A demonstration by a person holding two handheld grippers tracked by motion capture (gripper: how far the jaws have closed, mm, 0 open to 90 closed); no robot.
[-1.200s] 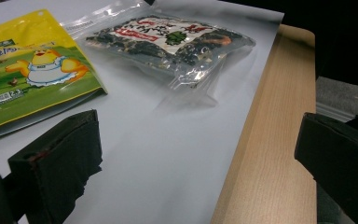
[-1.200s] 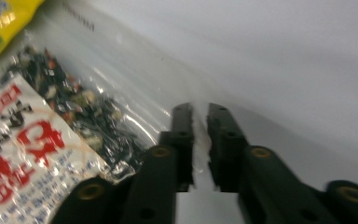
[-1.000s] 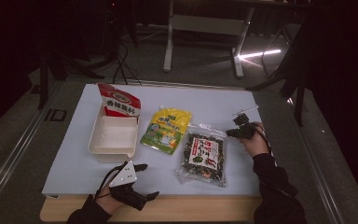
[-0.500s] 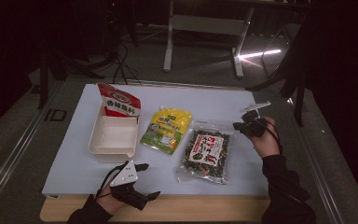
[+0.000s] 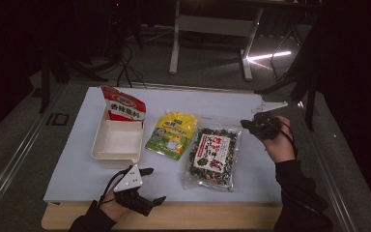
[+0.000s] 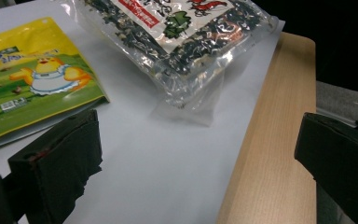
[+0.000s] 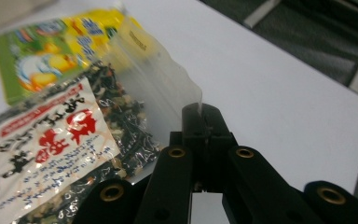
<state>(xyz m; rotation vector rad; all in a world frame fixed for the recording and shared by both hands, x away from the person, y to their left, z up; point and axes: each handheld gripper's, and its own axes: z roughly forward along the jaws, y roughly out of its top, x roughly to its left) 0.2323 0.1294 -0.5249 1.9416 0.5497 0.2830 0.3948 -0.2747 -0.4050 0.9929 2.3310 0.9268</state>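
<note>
White table (image 5: 270,174): right gripper (image 7: 200,112) pinched shut on clear corner of seaweed bag (image 7: 51,154); left gripper (image 5: 147,186) wide open, empty.

High view: room dim, surroundings near black; the white worktop (image 5: 251,104) is the brightest area, evenly lit from above. A bright streak of light lies on the floor (image 5: 265,57) behind. Soft, grainy detail. Left gripper view: glare on the clear seaweed bag (image 6: 186,51); near jaws blurred. Right gripper view: background out of focus, packets soft.
</note>
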